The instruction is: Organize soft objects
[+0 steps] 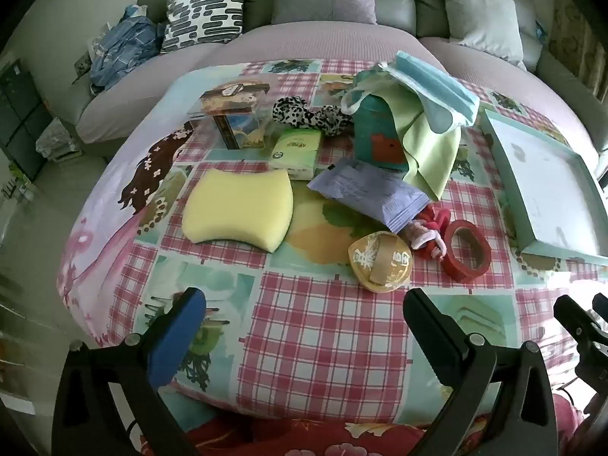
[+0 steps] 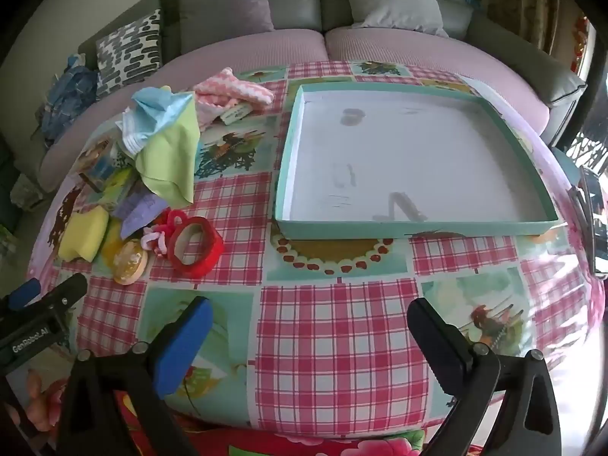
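Both grippers sit right up front with nothing in them: the left gripper (image 1: 304, 311) has its jaws spread wide over the checked tablecloth (image 1: 323, 323), and the right gripper (image 2: 309, 319) is just as wide open, also gripping nothing. You can read "GenRobot.AI" on the side of the left one where it pokes into the right wrist view. All the soft stuff is piled on the left half of the tabletop. Count so far: one yellow sponge (image 1: 237, 207), one round gold puff (image 1: 380, 262) with a strap and a white Chinese character I can't make out, one red tape roll (image 1: 467, 249) right next to a red-and-white pipe-cleaner thing (image 1: 427, 233), one purple packet (image 1: 366, 190) with print too small to read, one green tissue pack (image 1: 294, 152), one leopard-print scrunchie (image 1: 304, 114), one lime-green cloth (image 1: 429, 144) draped over a teal bag (image 1: 374, 133), one blue face mask (image 1: 433, 83) on top of that, and one clear box (image 1: 231, 114) with a picture inside. Behind the pile there's one pink knit cloth (image 2: 231, 93) with a small label I can't read. One big teal tray (image 2: 418, 224), white inside, sits on the right side, well apart from the pile. Sofa (image 2: 380, 41) behind has four cushions.
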`<state>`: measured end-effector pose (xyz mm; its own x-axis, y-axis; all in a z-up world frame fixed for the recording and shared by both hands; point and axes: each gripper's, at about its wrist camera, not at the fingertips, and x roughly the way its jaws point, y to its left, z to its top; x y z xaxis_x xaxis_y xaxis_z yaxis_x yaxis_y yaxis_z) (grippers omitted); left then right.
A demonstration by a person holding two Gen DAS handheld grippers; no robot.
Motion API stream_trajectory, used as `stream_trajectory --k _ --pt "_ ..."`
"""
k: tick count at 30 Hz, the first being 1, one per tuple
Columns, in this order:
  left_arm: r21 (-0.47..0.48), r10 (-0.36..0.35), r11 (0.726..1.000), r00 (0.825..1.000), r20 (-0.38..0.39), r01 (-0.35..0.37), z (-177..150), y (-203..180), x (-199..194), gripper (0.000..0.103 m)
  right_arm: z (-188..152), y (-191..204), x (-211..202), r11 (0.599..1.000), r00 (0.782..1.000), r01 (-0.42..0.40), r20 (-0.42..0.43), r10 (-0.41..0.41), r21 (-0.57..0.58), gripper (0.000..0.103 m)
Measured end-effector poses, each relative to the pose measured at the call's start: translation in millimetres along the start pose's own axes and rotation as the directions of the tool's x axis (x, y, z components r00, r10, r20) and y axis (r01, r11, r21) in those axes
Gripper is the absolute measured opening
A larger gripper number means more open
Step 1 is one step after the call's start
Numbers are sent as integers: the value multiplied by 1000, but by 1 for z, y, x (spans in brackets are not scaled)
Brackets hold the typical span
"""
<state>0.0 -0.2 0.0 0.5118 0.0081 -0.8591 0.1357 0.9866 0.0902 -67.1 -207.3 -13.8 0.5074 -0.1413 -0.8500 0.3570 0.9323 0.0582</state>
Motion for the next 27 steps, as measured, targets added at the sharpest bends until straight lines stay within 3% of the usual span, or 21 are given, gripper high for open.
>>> stream_trajectory --k 27 --pt "24 8 1000 1000 -15 -8 2 0 3 103 -1 3 1 1000 1000 19 -16 -19 -14 103"
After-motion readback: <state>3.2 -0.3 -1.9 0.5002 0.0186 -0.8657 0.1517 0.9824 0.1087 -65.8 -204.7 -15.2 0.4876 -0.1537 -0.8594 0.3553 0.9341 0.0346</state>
